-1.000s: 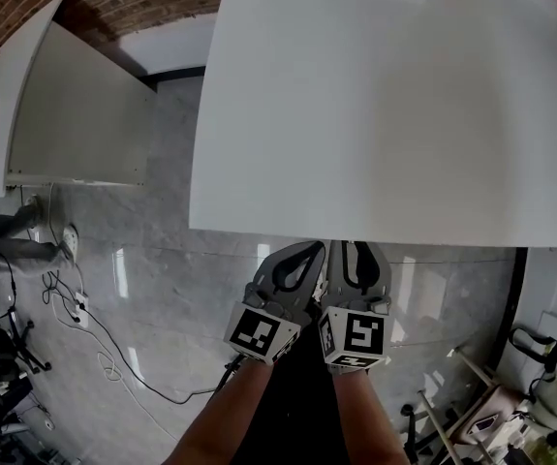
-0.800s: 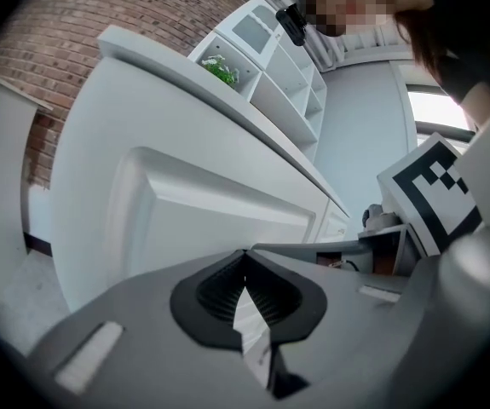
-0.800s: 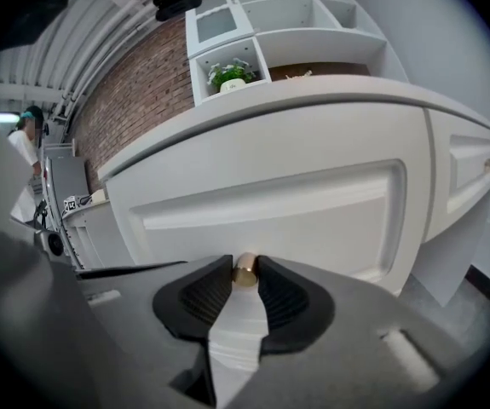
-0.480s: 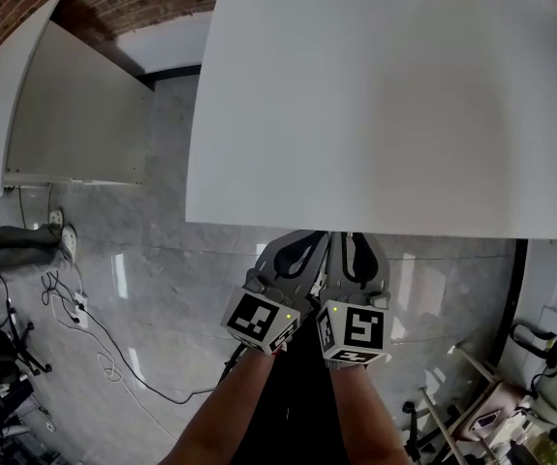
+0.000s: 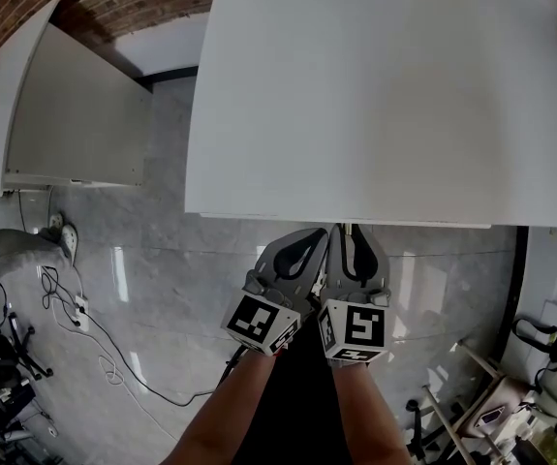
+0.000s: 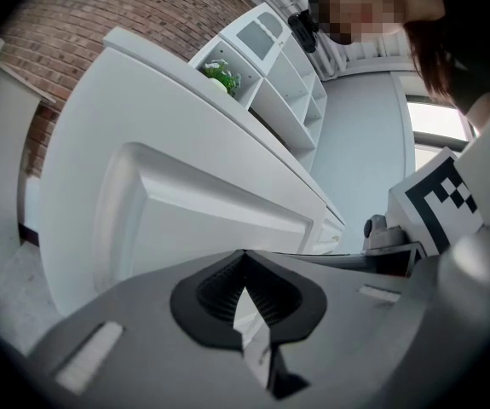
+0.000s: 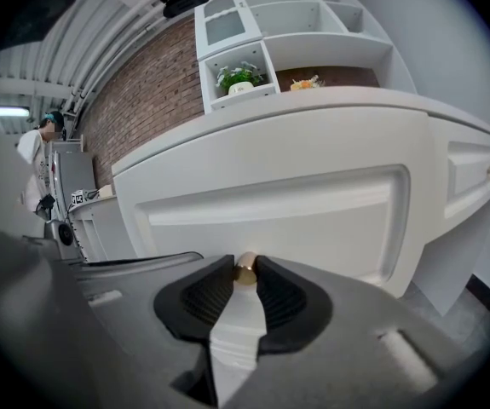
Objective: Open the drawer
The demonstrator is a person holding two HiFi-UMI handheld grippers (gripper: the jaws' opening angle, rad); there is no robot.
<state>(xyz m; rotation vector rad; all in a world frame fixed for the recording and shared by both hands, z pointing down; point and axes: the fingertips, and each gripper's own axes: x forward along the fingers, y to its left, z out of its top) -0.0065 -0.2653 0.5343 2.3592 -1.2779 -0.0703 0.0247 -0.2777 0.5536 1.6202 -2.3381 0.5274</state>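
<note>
A white drawer front [image 7: 296,220] with a raised frame fills the right gripper view. Its small brass knob [image 7: 245,271] sits right between the tips of my right gripper [image 7: 245,273], whose jaws are closing and whose pads touch the knob on both sides. In the left gripper view my left gripper [image 6: 245,258] is shut with nothing in it, just short of the same drawer front [image 6: 202,228]. From the head view both grippers, the left gripper [image 5: 307,240] and the right gripper [image 5: 351,238], reach side by side under the cabinet's white top [image 5: 355,95], which hides their tips.
More drawers run along the cabinet [image 7: 470,173]. White shelves with a green plant [image 7: 238,78] stand behind it against a brick wall. A second white counter [image 5: 75,114] is at the left, cables [image 5: 84,318] lie on the grey floor, and equipment [image 5: 540,395] stands at the lower right.
The grippers have stayed put under the cabinet edge. The head view has shifted a little, so the cabinet's front edge sits slightly higher in the picture.
</note>
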